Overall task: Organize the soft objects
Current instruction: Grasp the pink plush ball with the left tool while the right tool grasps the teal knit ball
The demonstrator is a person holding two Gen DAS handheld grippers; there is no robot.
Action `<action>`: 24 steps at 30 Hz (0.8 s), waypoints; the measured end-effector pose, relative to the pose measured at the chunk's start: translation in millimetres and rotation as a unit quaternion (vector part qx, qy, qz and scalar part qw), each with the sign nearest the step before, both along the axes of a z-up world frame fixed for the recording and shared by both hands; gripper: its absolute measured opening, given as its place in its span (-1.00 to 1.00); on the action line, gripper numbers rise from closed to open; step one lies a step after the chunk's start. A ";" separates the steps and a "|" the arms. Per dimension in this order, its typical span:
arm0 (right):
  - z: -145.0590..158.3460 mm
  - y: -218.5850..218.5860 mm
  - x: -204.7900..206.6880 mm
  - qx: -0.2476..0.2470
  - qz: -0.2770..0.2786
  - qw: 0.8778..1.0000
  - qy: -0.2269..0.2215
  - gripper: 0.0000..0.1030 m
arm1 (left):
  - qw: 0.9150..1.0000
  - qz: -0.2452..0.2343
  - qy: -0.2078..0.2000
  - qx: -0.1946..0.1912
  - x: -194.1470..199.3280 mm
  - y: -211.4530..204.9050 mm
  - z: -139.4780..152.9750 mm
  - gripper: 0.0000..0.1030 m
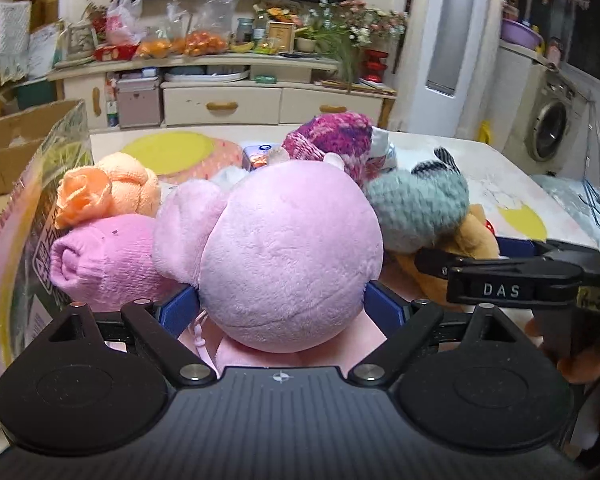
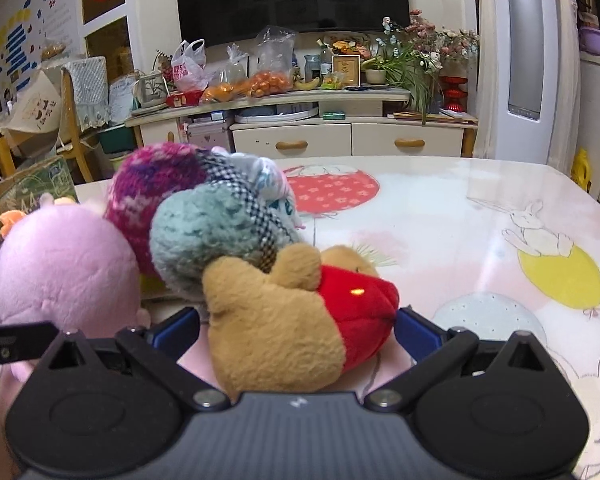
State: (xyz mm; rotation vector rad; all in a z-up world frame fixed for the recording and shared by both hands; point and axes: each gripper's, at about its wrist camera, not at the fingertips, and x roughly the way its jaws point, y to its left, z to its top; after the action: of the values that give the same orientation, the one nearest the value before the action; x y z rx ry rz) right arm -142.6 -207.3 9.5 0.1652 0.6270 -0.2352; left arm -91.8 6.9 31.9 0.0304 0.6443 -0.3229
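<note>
A person's two handheld tools work a heap of soft toys on a counter (image 2: 460, 216) covered in a rabbit-and-balloon print. The left tool (image 1: 282, 300) has its blue-padded fingers (image 1: 176, 310) spread on either side of a large pink plush (image 1: 288, 256), the pads appearing to touch its flanks; whether they squeeze it cannot be told. At ten o'clock from that plush lies a rolled pink towel (image 1: 104, 260), with an orange cloth rose (image 1: 86, 196) just above it, touching. At twelve o'clock sits a magenta knit hat (image 1: 332, 140), and at two o'clock a teal crocheted toy (image 1: 416, 208) rests against the plush. A printed carton (image 1: 40, 208) stands at the nine o'clock edge of the left view. The right tool (image 2: 298, 324) has its fingers (image 2: 418, 328) spread around a tan bear in a red shirt (image 2: 292, 320), which lies on its side between them; the pads sit close against it, though a firm grip cannot be confirmed. In the right view the teal toy leans on the bear at eleven o'clock, a checked fabric piece (image 2: 256, 208) draped across it, and the pink plush sits at nine o'clock. A cabinet (image 2: 300, 112) crowded with fruit bags and flowers fills the twelve o'clock background.
</note>
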 end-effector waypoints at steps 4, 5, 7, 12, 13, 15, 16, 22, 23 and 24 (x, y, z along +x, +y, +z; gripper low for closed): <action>-0.6 -4.4 4.2 0.002 0.001 1.000 0.001 0.99 | 1.000 0.009 0.001 -0.007 8.4 -5.4 2.8 1.00; 1.3 -4.0 3.8 -0.005 0.001 1.000 -0.002 0.99 | 1.000 0.010 0.002 -0.009 7.1 -5.2 3.2 1.00; 7.1 -1.0 1.6 -0.022 0.006 1.000 -0.011 0.99 | 1.000 0.008 0.001 -0.008 8.1 -7.1 6.6 1.00; 21.6 14.3 -5.8 -0.050 0.035 0.997 -0.043 0.99 | 1.000 0.008 0.000 0.004 14.2 -13.2 11.6 1.00; 24.3 17.6 -7.1 -0.060 0.041 0.996 -0.050 0.99 | 1.000 0.008 -0.002 0.008 16.1 -13.6 12.3 1.00; 27.3 24.6 -5.9 -0.078 0.053 0.994 -0.059 0.99 | 1.000 0.010 -0.003 0.008 17.6 -12.7 12.7 1.00; 27.6 25.7 -2.1 -0.083 0.059 0.993 -0.057 0.99 | 1.000 0.011 -0.003 0.007 19.4 -11.0 13.0 1.00; 25.2 24.8 14.4 -0.105 0.120 0.986 -0.051 0.99 | 1.000 0.020 -0.002 0.012 20.5 -6.7 14.6 0.97; 23.8 26.1 16.0 -0.117 0.135 0.983 -0.049 0.99 | 1.000 0.022 -0.001 0.012 20.4 -5.0 14.8 0.96; 21.5 26.0 18.3 -0.126 0.150 0.980 -0.045 0.99 | 1.000 0.022 0.000 0.011 20.3 -2.9 15.6 0.95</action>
State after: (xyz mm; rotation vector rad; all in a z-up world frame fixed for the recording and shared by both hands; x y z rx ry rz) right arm -124.3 -181.3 31.0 -0.1626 0.5181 -0.0137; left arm -71.5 4.0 47.4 0.0366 0.6474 -0.2739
